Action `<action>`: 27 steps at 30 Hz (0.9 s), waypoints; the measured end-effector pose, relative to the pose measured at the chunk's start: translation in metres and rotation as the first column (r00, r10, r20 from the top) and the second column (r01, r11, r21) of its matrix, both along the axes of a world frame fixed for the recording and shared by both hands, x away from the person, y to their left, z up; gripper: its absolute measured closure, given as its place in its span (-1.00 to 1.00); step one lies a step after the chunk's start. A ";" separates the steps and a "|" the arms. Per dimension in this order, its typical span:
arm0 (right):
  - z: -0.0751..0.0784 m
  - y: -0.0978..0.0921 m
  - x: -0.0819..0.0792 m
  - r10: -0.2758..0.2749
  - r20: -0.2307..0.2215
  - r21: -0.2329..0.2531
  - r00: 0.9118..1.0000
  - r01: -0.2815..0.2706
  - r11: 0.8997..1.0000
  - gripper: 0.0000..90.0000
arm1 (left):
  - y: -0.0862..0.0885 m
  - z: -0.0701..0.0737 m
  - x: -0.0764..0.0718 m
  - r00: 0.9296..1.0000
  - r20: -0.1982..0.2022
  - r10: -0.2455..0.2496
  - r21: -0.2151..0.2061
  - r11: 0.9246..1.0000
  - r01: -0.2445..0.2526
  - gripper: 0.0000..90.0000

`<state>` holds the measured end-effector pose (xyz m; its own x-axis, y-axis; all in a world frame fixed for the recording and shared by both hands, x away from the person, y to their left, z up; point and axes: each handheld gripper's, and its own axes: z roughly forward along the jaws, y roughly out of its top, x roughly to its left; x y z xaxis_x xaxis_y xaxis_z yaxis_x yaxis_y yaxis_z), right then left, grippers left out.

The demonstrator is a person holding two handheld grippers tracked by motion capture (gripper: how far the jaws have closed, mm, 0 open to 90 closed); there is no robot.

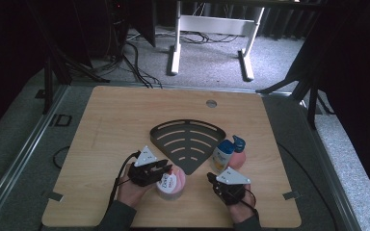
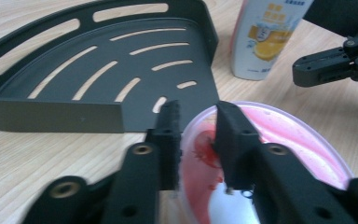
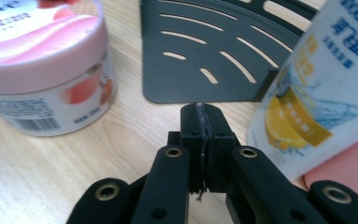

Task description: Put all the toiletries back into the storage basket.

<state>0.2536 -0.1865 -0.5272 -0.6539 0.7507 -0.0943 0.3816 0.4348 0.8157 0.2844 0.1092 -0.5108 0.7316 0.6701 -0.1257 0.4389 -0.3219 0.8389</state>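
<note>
Both grippers sit near the table's six o'clock edge: left gripper (image 1: 165,169) has its jaws parted over the pink jar's (image 1: 171,183) rim, right gripper (image 3: 200,112) pressed closed, empty. Jar lies at seven o'clock from the black rack (image 1: 188,139).

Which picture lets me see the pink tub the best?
The right gripper view: the pink tub shows its lid, side label and barcode there, clear of the jaws. The high view shows it small, beside the left gripper. In the left gripper view, that gripper's jaws straddle its rim and cover part of the lid.
</note>
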 end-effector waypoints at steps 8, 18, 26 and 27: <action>0.000 0.006 -0.005 0.101 0.002 -0.006 0.995 -0.101 0.995 0.89 | 0.014 0.008 -0.008 0.999 0.020 -0.029 -0.047 0.998 0.030 0.29; -0.001 0.012 -0.005 0.206 -0.036 0.016 0.978 -0.206 0.979 0.48 | 0.029 0.008 -0.022 0.997 0.030 -0.070 -0.051 0.996 0.071 -0.03; -0.004 0.019 -0.004 0.279 -0.070 0.024 0.958 -0.278 0.960 0.17 | 0.035 0.002 -0.031 0.994 0.034 -0.106 -0.054 0.993 0.108 -0.28; -0.004 0.020 -0.004 0.291 -0.073 0.028 0.954 -0.290 0.957 0.14 | 0.035 0.001 -0.033 0.994 0.034 -0.106 -0.049 0.993 0.107 -0.29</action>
